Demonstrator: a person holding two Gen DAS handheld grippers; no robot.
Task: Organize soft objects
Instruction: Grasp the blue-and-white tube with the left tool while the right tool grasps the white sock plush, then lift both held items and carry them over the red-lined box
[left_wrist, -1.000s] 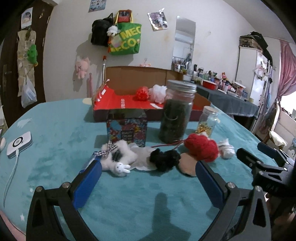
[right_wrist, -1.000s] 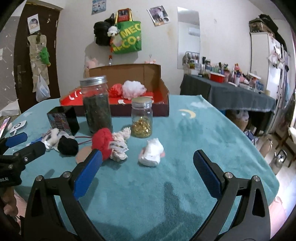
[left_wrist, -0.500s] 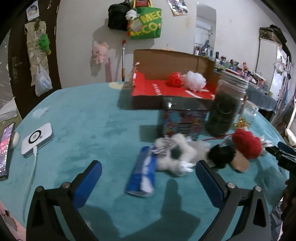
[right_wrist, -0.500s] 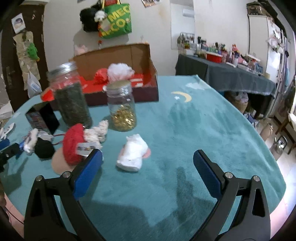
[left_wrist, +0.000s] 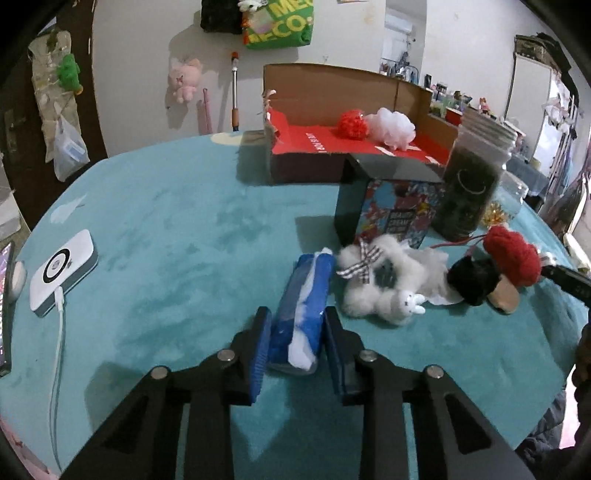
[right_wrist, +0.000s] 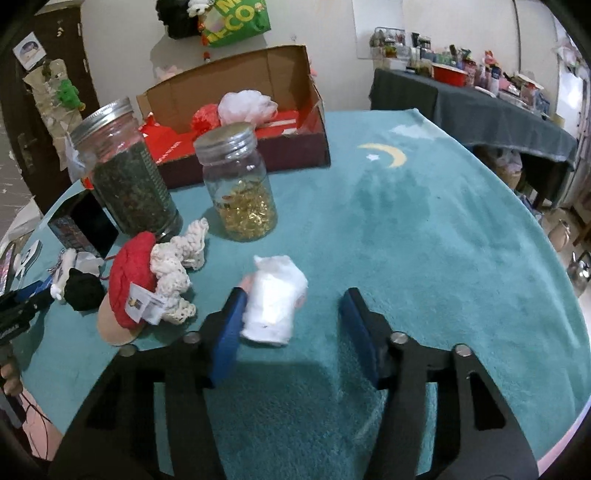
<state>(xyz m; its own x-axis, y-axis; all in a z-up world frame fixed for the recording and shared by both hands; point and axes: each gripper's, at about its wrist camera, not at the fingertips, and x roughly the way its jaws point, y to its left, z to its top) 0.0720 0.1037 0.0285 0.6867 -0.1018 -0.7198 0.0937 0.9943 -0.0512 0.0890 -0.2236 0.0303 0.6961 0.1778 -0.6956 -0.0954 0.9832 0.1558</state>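
My left gripper (left_wrist: 295, 328) is shut on a blue-and-white tissue pack (left_wrist: 304, 306) lying on the teal table. Just right of it lie a white plush rabbit (left_wrist: 380, 284), a black pom (left_wrist: 472, 278) and a red knitted mushroom (left_wrist: 511, 258). My right gripper (right_wrist: 291, 314) is partly open around a white plush piece (right_wrist: 273, 302); its left finger touches it, the right finger stands apart. The red mushroom (right_wrist: 133, 280) and cream crochet piece (right_wrist: 177, 262) lie to its left. A red-lined cardboard box (left_wrist: 332, 147) at the back holds a red pom (left_wrist: 352, 123) and a white pom (left_wrist: 393, 127).
A tall dark-filled jar (right_wrist: 129, 173), a smaller jar with gold bits (right_wrist: 240, 184) and a colourful small box (left_wrist: 391, 210) stand between the toys and the cardboard box. A white charger with cable (left_wrist: 62, 266) lies at the left table edge.
My left gripper swung left, moved onto the tissue pack and closed on it. My right gripper moved forward and down to the white plush and narrowed around it.
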